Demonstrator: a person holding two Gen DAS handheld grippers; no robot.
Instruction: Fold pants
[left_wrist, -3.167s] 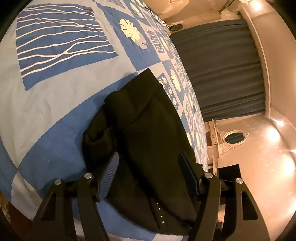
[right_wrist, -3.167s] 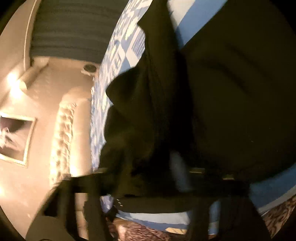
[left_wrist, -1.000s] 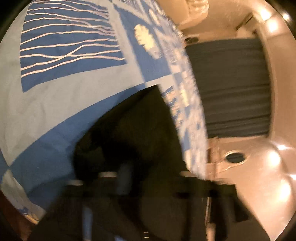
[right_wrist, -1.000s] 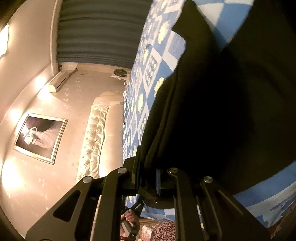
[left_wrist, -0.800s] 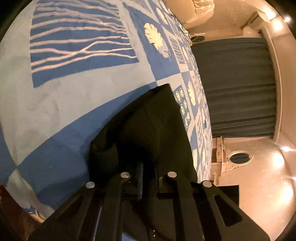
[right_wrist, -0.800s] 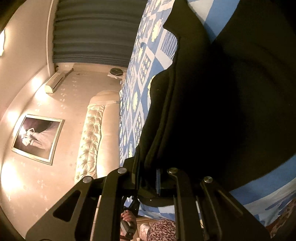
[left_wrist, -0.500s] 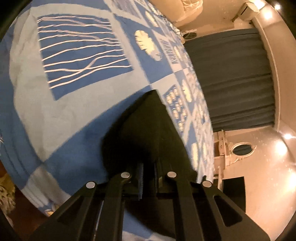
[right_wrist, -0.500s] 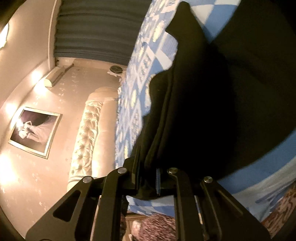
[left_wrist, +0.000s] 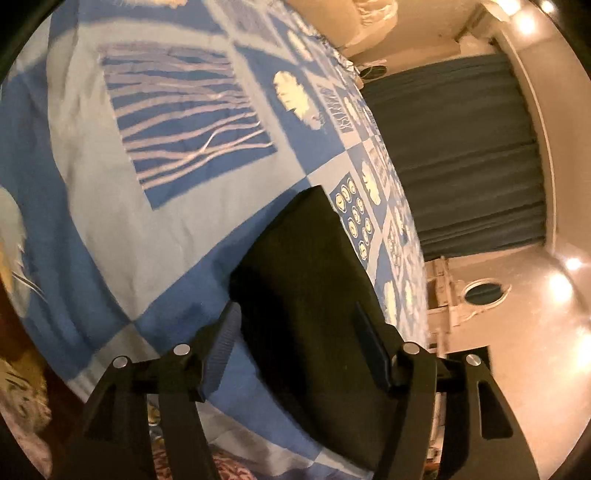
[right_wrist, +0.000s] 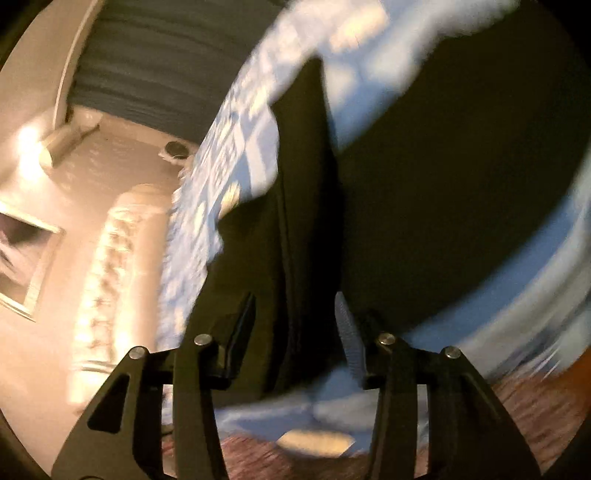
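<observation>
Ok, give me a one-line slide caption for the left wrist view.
Left gripper open above the folded black pants on the blue patterned bedspread, dark curtain behind.

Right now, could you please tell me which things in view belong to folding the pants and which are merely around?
Part of the job:
- black pants, lying folded on the bed
- left tongs, open over them
- right tongs, open, blurred

Just around:
- blue patterned bedspread
- dark curtains
- tufted headboard
- framed picture
</observation>
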